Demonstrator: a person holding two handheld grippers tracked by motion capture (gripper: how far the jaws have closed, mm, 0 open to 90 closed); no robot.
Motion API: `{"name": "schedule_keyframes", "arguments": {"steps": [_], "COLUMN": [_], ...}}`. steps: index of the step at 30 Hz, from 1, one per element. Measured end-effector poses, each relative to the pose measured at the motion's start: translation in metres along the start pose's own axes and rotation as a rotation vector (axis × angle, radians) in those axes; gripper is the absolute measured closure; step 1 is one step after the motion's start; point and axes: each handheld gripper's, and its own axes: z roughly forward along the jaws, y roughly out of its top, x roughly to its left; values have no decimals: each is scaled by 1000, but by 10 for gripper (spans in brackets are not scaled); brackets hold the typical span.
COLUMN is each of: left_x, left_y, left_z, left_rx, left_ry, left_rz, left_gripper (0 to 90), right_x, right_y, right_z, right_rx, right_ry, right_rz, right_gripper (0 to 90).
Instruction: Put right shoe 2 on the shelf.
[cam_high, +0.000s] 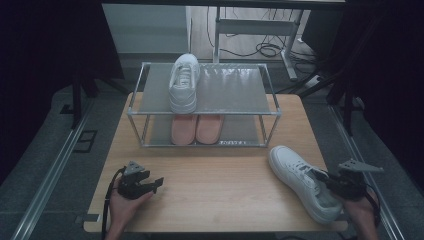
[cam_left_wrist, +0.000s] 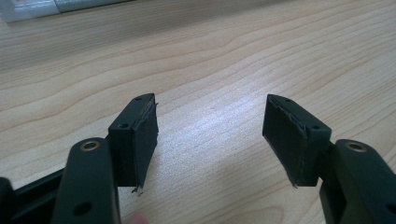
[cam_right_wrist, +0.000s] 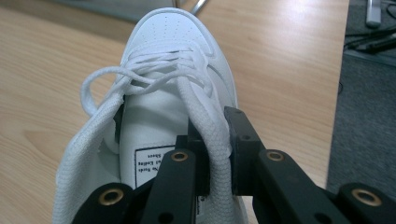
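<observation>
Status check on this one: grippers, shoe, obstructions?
Right gripper shut on white sneaker collar. Left gripper open, empty, over table. Matching sneaker on rack top.

A white sneaker (cam_high: 303, 181) with white laces lies near the right front corner of the light wood-grain table (cam_high: 220, 190); a white tag with black print sits inside its tongue. The right gripper (cam_right_wrist: 218, 154) is black with brass-coloured rivets, the left gripper (cam_high: 150, 183) black too. On the silver-framed rack (cam_high: 204, 112) at the table's back edge, a second white sneaker (cam_high: 183, 82) rests on the grey top shelf, a pink pair (cam_high: 197, 128) below.
</observation>
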Motion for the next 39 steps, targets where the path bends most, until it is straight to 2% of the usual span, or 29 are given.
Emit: {"name": "schedule_keyframes", "arguments": {"steps": [3,13,22,28,39], "left_x": [0,0,0,0,1], "left_y": [0,0,0,0,0], "left_z": [0,0,0,-1,-1], "left_rx": [-1,0,0,-1,-2], "left_ry": [-1,0,1,1,-1], "left_rz": [-1,-3,-6,-5,-7], "left_gripper": [361,361,361,361,360], "right_x": [4,13,25,34,58], "right_y": [2,7,15,19,28], "right_z": [-5,-12,-11,-10,4], "right_rx": [-42,-100,-117,-137,-164], "right_ry": [23,53,88,112,173], "right_rz": [23,35,10,11,2], "right_gripper": [817,817,817,817,817]}}
